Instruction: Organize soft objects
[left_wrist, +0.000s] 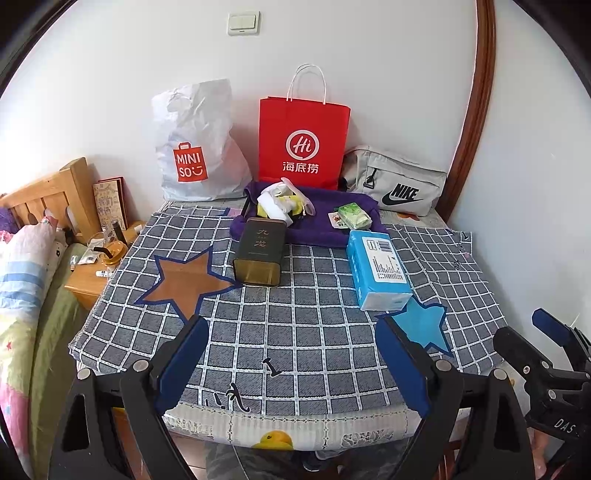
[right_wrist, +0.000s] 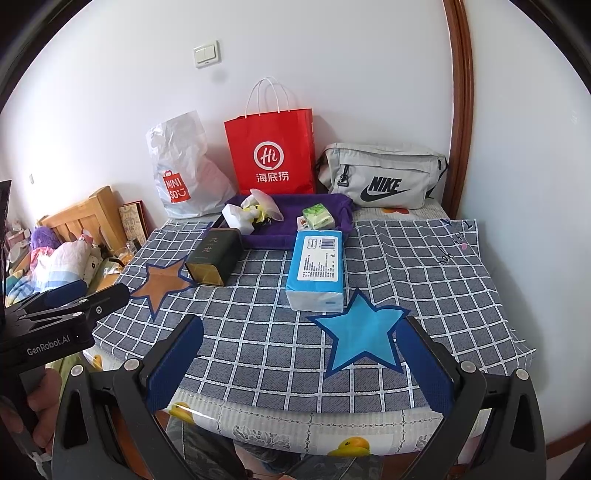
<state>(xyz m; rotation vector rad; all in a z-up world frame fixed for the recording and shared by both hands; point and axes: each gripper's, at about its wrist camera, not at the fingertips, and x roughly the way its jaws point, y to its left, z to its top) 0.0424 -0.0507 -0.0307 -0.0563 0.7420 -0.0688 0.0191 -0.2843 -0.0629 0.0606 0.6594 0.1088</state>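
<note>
A blue tissue pack lies on the checked cloth near a blue star patch. A dark tea tin lies on its side beside a brown star patch. Behind them a purple towel holds a small green tissue packet and a white-and-yellow bundle. My left gripper is open and empty above the table's front edge. My right gripper is open and empty there too.
A white Miniso bag, a red paper bag and a grey Nike pouch stand along the wall. A bed and wooden nightstand are at the left. A wooden door frame is at the right.
</note>
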